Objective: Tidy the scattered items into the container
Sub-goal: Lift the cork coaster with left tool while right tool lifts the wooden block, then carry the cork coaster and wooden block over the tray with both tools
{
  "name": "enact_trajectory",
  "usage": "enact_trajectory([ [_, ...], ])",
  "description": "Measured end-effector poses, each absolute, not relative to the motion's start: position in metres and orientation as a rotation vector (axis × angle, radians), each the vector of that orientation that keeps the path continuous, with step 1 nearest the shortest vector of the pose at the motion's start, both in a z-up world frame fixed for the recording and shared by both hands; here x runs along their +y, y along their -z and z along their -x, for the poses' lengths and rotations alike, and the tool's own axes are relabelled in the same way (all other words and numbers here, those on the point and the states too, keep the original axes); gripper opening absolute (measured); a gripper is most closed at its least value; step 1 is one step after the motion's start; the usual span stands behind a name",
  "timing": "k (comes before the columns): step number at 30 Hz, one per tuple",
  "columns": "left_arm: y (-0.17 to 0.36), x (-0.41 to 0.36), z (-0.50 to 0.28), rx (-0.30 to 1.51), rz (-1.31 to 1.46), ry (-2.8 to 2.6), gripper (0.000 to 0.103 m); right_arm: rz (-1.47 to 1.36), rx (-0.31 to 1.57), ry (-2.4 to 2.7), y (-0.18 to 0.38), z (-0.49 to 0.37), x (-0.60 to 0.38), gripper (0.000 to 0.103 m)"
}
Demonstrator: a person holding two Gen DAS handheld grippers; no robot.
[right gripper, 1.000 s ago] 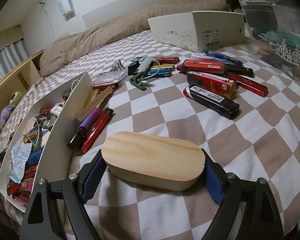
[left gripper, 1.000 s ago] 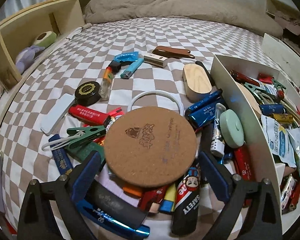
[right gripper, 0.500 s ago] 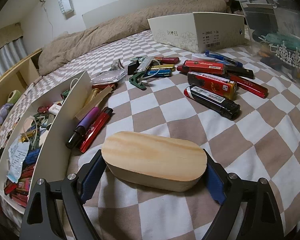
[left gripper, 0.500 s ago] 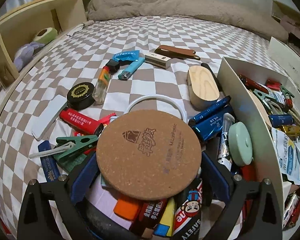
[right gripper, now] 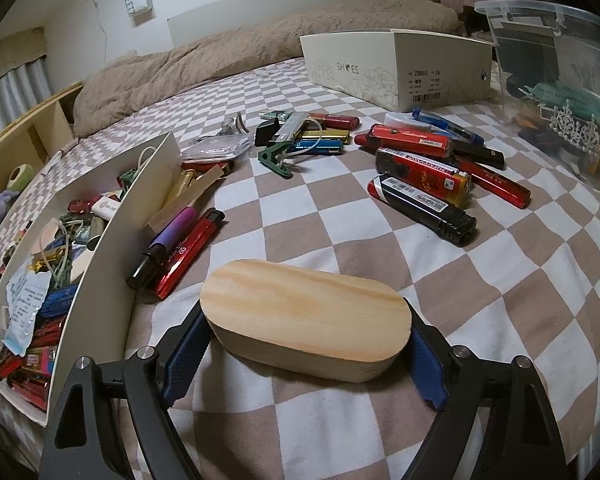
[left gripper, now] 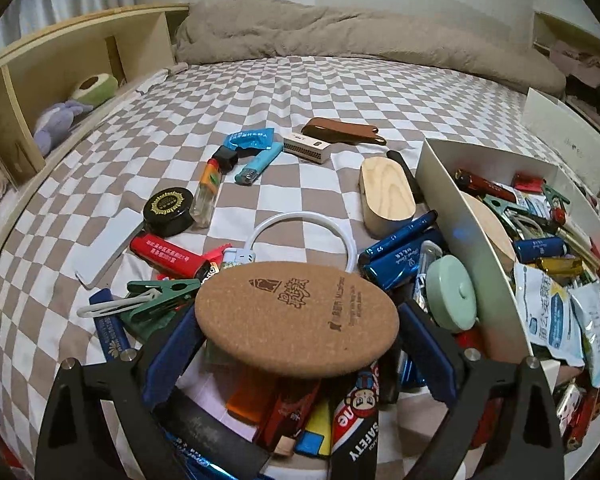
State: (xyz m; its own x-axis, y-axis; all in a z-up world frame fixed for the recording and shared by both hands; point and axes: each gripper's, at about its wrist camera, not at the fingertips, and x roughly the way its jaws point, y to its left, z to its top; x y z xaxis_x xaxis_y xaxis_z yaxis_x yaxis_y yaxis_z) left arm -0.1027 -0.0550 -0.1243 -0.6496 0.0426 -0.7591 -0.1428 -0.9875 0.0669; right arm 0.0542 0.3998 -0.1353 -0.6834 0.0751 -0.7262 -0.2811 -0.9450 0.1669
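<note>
**Both grippers on flat pieces beside the white box**

Left wrist view: the left gripper (left gripper: 298, 344) clasps a round cork coaster (left gripper: 296, 318) by its edges, one blue pad on each side, and the disc sits tilted above a heap of lighters and small packets on the checked bedspread (left gripper: 284, 92). A green clothes peg (left gripper: 162, 300) and a white cable loop (left gripper: 300, 220) lie just beyond it. The open white container (left gripper: 456, 216) stands to the right, already crowded with lighters, sachets and clips. A mint round case (left gripper: 452, 300) leans against its outer wall, and a wooden oval block (left gripper: 386, 192) lies near its far corner.

Right wrist view: the right gripper (right gripper: 306, 350) straddles another wooden oval box (right gripper: 306, 320) that rests on the bedspread, a blue pad at each end; the jaws are closing, and both pads look pressed to the wood. The container (right gripper: 112, 248) sits to the left, with a purple pen (right gripper: 166, 244) and a red lighter (right gripper: 190, 250) just outside its wall. More lighters (right gripper: 420, 196) lie scattered further off, before a shoe box (right gripper: 396, 66).
</note>
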Motion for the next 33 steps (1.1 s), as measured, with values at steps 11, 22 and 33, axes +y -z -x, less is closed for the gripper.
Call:
enact_trajectory([
  [11, 0.111, -0.057, 0.089, 0.173, 1.2, -2.775, 0.098, 1.125, 0.453, -2.738, 0.126, -0.062, 0.394, 0.088],
  [22, 0.095, -0.057, 0.079, 0.117, 1.145, -2.774, 0.098, 1.099, 0.481, -2.777, 0.11, -0.07, 0.384, 0.088],
  [33, 0.07, -0.063, 0.066, 0.019, 1.045, -2.764, 0.098, 0.991, 0.506, -2.801, 0.073, -0.074, 0.382, 0.088],
])
